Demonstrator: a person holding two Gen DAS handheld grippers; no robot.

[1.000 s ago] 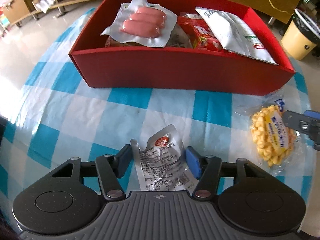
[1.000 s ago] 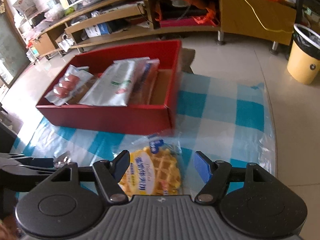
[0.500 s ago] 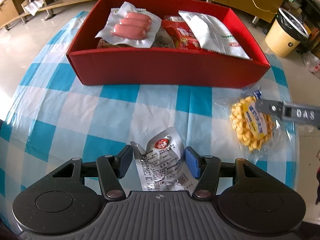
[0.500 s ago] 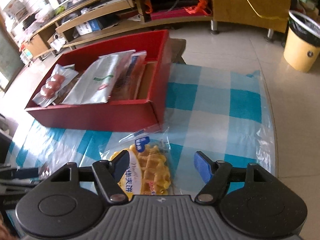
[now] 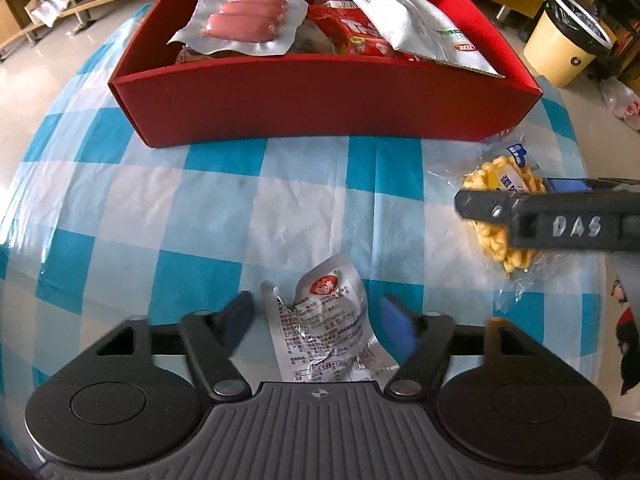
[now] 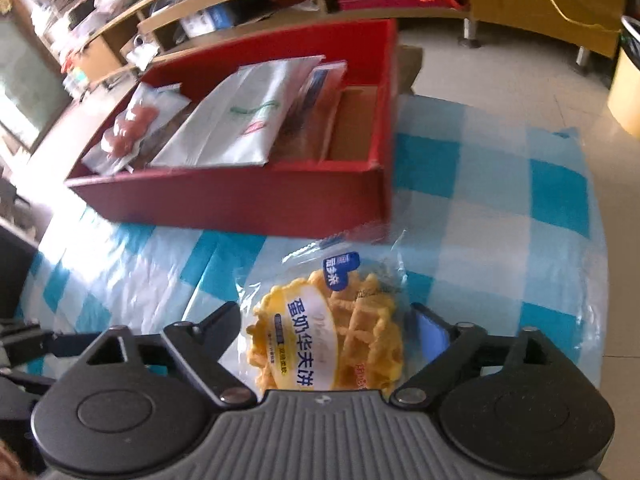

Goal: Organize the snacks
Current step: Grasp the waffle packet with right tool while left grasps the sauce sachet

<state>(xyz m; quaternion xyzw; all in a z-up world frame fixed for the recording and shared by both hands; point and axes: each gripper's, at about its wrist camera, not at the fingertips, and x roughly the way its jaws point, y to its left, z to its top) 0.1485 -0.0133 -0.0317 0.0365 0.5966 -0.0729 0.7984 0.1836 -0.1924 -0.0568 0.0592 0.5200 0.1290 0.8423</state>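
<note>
A red box [image 5: 320, 104] on the checked tablecloth holds a sausage pack [image 5: 244, 20], a red packet [image 5: 352, 40] and a white pouch [image 5: 416, 28]. My left gripper [image 5: 316, 320] is open, its fingers on either side of a silver snack packet [image 5: 324, 332] lying on the cloth. My right gripper [image 6: 328, 320] is open around a clear bag of yellow waffle snack [image 6: 324, 340], which lies in front of the box's right corner [image 6: 380, 184]. The right gripper also shows in the left wrist view [image 5: 520, 200] over the waffle bag [image 5: 500, 232].
The table edge runs close on the right, with tiled floor beyond. A yellow bin [image 5: 568, 44] stands on the floor at the far right. Wooden shelves [image 6: 224, 12] with clutter line the back. The box has a bare cardboard patch at its right end [image 6: 352, 128].
The right gripper has moved forward so the waffle bag now sits centred between its fingers. The left gripper has shifted only slightly, its jaws a little wider around the silver packet.
</note>
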